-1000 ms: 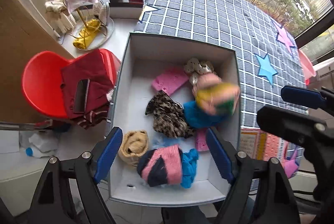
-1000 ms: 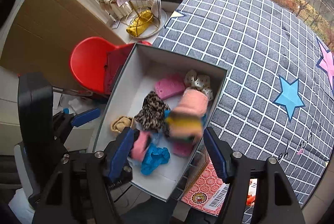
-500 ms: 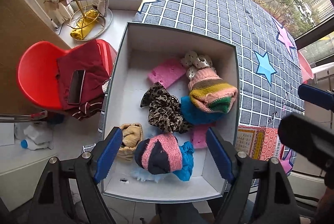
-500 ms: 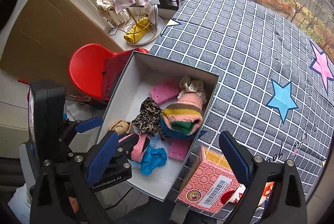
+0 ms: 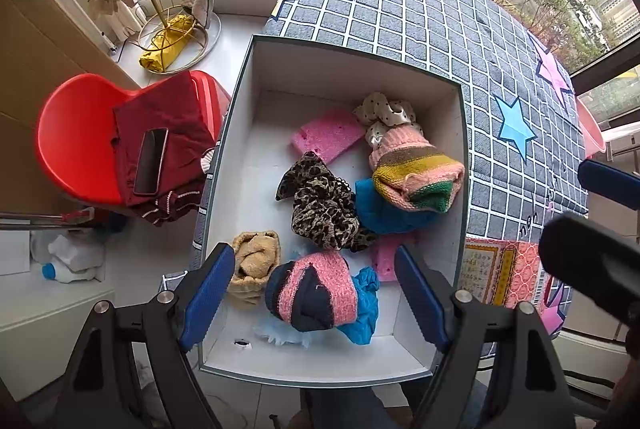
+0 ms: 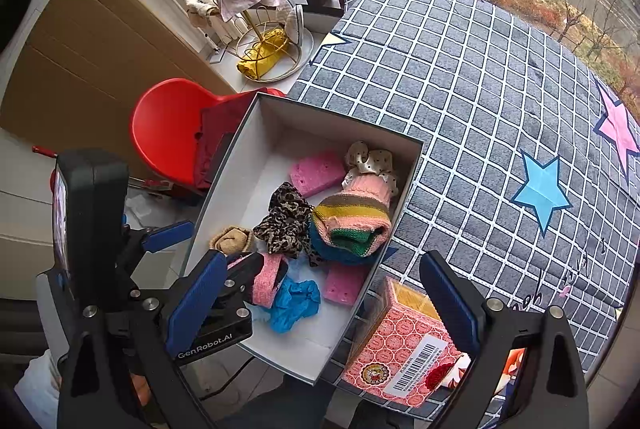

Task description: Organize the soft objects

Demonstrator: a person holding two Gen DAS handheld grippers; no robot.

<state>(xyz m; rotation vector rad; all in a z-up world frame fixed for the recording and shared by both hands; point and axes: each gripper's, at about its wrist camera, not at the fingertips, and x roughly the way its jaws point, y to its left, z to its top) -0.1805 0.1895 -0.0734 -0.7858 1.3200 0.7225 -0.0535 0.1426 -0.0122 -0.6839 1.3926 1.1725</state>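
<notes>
While jaws gape empty | striped hat (image 6: 352, 219) lies in box (image 6: 340, 119), beyond R gripper (image 6: 320, 303).

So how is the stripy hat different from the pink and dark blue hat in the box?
The stripy hat has many bands: pink, brown, yellow and green. The pink and dark blue hat has only those two colours.
The stripy hat lies by the box's right wall, on top of a blue cloth. The pink and dark blue hat lies at the near end, between the left gripper's open fingers.
Both are knitted and lie in the white box.
</notes>
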